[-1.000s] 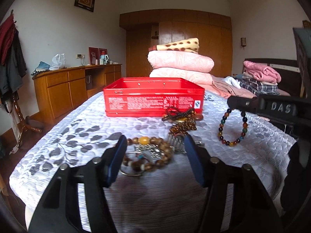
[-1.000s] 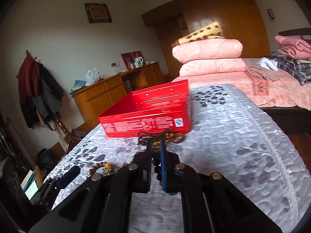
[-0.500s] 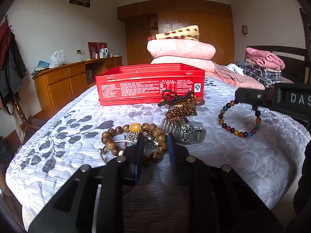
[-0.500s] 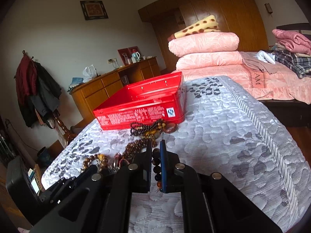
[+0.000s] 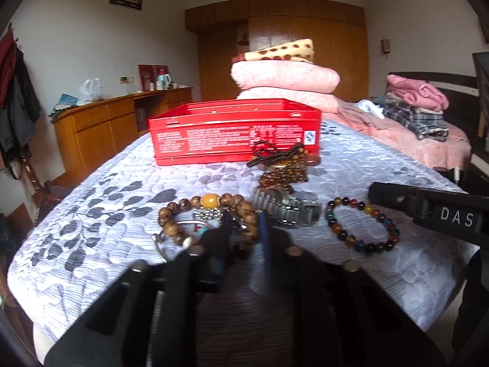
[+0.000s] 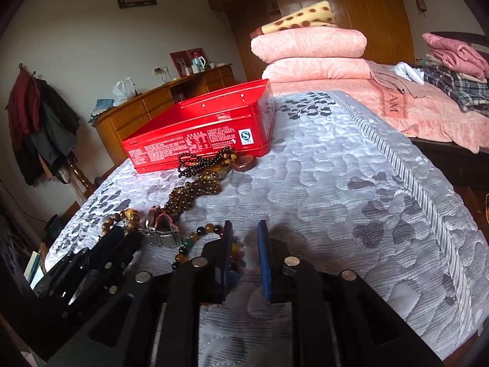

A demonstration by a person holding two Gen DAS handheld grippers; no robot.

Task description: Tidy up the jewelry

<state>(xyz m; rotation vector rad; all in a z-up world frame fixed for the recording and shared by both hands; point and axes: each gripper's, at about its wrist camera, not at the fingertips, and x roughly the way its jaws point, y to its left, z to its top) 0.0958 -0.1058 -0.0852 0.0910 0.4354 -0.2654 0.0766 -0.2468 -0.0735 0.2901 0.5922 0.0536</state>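
Observation:
A wooden bead bracelet [image 5: 210, 200] with one amber bead lies on the quilted bed cover, and my left gripper [image 5: 244, 223] is shut on its near side. A multicoloured bead bracelet [image 5: 336, 228] rests flat on the cover to the right. In the right wrist view my right gripper [image 6: 244, 229] stands over that bracelet [image 6: 200, 231] with its jaws opening. A few beads lie between the jaws, and the pads do not press them. An open red tin box [image 5: 235, 131] sits behind the jewelry.
A silver watch [image 5: 287, 208] and a heap of dark bead strings [image 5: 281, 165] lie between the bracelets and the tin. Stacked pink quilts [image 5: 284, 76] are behind. The bed edge [image 6: 428, 189] drops off at right, and a wooden dresser [image 5: 101, 125] stands at left.
My left jaws closed from wide open onto the wooden bracelet. My right gripper sank with the multicoloured bracelet, which hung from it and now lies on the cover, and its jaws parted.

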